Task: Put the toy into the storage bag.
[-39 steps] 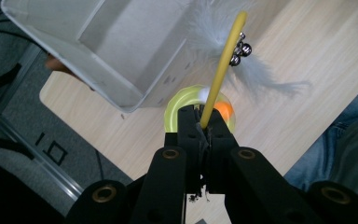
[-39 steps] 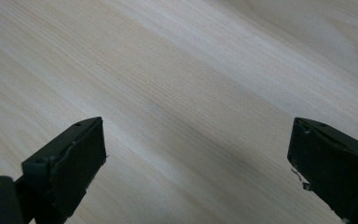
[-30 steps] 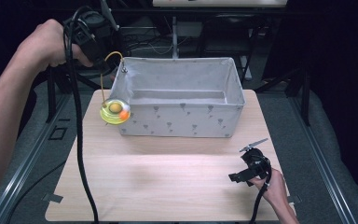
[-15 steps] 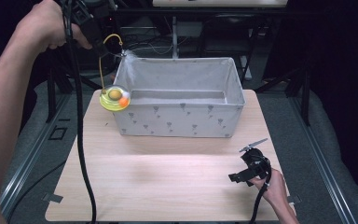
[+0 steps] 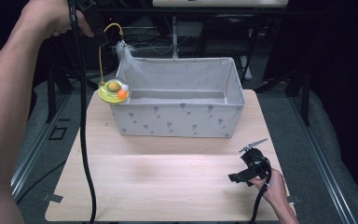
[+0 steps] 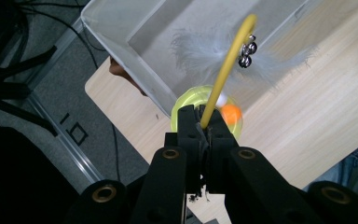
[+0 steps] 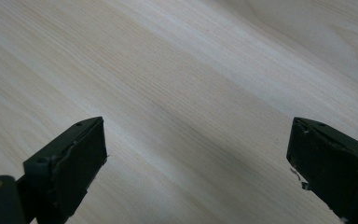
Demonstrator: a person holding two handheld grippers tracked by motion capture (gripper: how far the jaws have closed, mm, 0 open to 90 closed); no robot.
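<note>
we hold the cat toy (image 5: 113, 89) by its yellow wire stalk (image 6: 227, 70), and our left gripper (image 6: 200, 128) has its jaws together, clamped on the lower part of that stalk just above the round yellow-green base. in the left gripper view the stalk runs up and away from the jaws toward the white feather (image 6: 200, 53) and two small bells (image 6: 247, 52) at its tip, so the toy's long axis is roughly in line with the gripper. an orange ball (image 5: 121, 94) sits in the base's track.

the relation that matters: in the high view the toy hangs clear of the table (image 5: 158, 182), right at the near-left corner of the grey fabric bin (image 5: 182, 123), with the base level with the rim and the feather leaning over the bin's left wall. the bin's open interior lies to the right and a little far from the base, so we judge a short carry rightward would bring it over the opening. our left hand is by far the nearer one.

the bin looks empty as far as we can see; its floor is bare grey.

our right gripper (image 5: 249, 169) rests low at the near-right of the table, well apart from the bin, its jaws wide apart over bare wood and holding nothing.
</note>
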